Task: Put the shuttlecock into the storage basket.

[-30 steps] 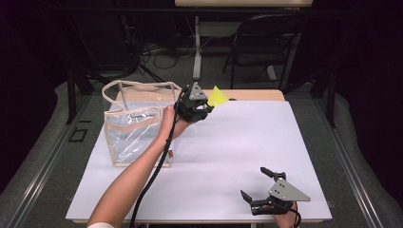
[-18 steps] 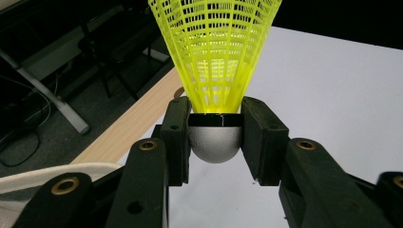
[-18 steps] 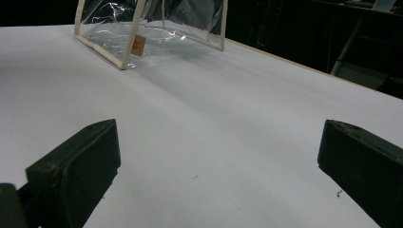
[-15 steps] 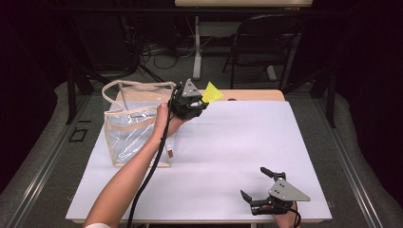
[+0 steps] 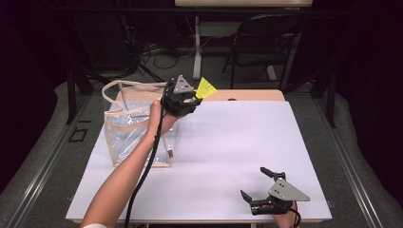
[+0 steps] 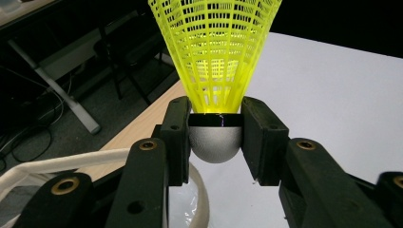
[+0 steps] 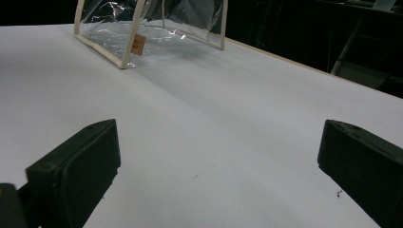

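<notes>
A yellow shuttlecock with a grey rounded base is held in the air, my left gripper shut on its base. Its mesh skirt points away from the jaws. The gripper hovers at the right upper edge of a clear plastic tote bag with cream trim, which stands on the white table at the left. My right gripper rests near the table's front right edge, jaws wide open with nothing between them. In the right gripper view the bag lies far ahead.
A wooden table strip borders the white surface at the back. Behind it stand a dark chair and a desk leg among cables on the floor. White tabletop stretches between the bag and my right gripper.
My left gripper has carried the shuttlecock a little leftward and up, closer over the bag's right rim. The right gripper has stayed still.
</notes>
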`<state>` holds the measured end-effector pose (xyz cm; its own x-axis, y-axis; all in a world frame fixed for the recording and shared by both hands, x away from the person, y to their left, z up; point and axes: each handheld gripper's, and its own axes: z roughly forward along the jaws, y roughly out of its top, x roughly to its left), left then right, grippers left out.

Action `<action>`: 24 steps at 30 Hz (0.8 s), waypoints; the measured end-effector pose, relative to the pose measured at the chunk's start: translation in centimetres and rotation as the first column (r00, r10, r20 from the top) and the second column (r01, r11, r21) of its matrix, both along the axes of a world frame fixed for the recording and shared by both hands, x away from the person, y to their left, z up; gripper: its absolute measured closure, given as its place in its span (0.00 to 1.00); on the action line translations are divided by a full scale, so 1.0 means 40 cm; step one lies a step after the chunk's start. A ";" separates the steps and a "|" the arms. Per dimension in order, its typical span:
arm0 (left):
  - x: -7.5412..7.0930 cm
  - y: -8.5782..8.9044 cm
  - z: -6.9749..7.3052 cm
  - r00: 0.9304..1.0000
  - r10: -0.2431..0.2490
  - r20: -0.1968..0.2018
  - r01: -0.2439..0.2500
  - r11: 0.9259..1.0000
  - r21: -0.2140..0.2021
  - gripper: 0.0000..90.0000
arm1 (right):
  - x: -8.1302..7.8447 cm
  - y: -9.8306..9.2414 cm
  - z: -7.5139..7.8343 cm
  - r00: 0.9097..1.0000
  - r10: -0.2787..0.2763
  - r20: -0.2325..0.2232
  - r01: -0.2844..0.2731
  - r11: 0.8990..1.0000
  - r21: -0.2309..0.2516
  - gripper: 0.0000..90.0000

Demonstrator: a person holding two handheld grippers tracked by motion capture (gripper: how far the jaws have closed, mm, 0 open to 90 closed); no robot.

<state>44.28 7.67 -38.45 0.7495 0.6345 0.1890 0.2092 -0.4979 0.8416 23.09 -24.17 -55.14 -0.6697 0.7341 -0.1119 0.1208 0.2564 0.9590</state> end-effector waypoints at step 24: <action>-0.003 0.089 0.041 0.998 0.065 0.025 -0.065 0.998 -0.028 0.72 | 0.000 0.001 -0.001 1.000 -0.002 -0.003 0.002 1.000 -0.003 0.00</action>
